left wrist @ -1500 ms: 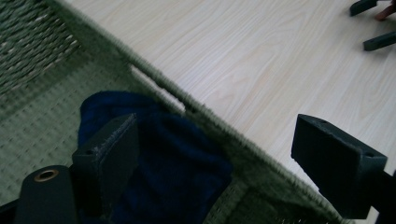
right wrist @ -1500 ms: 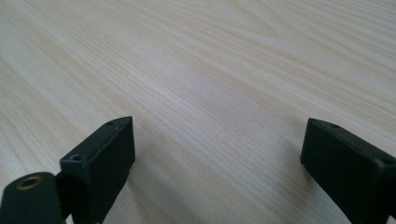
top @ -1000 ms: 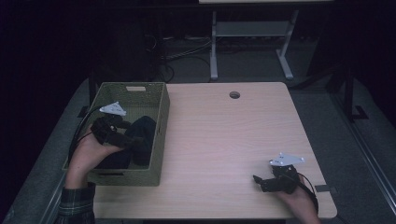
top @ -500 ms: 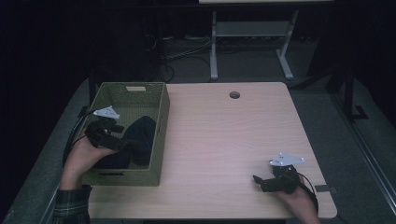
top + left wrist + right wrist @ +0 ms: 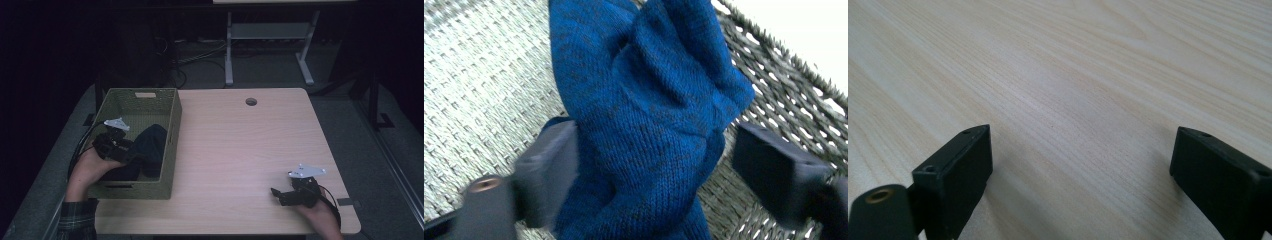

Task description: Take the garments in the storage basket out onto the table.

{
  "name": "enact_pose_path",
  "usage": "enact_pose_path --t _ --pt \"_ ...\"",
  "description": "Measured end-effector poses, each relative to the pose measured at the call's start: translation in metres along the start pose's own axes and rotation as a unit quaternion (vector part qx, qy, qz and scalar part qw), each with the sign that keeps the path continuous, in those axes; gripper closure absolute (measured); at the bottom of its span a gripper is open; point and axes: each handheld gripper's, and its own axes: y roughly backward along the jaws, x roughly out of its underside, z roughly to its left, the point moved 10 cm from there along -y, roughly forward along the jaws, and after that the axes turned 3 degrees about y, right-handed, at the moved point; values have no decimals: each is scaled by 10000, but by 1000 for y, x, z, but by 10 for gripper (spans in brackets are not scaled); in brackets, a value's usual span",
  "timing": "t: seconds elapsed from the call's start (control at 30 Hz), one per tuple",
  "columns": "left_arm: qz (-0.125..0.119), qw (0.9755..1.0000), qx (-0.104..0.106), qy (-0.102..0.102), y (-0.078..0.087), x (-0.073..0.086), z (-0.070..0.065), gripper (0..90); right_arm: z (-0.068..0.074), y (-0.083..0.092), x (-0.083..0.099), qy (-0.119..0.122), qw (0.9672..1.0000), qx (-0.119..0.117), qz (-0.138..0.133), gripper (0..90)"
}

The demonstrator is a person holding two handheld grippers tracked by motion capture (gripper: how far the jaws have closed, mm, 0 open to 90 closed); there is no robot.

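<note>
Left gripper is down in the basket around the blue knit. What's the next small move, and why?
Probably finish closing the left gripper on the blue knit cloth. Its jaws have just been closing, the cloth sits between them, one touching it and the other still apart, inside the woven basket. The right gripper rests open on the table.

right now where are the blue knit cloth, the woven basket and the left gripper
blue knit cloth (image 5: pixel 644 115), left gripper view, middle fold
woven basket (image 5: pixel 172 130), high view, right wall
left gripper (image 5: pixel 131 154), high view, between its tips
</note>
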Motion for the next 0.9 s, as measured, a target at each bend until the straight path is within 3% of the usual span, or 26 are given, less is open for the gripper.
enact_pose_path --t 0.17,0.6,0.9 --pt "102 9999 60 8 -1 3 -1 271 0 0 0 2 10000 -5 1 97" --pt "261 9993 255 23 -4 1 -9 738 0 0 0 8 10000 -8 -1 97" --pt "198 9991 329 165 -2 -4 -8 758 0 0 0 9 10000 -9 -1 97"
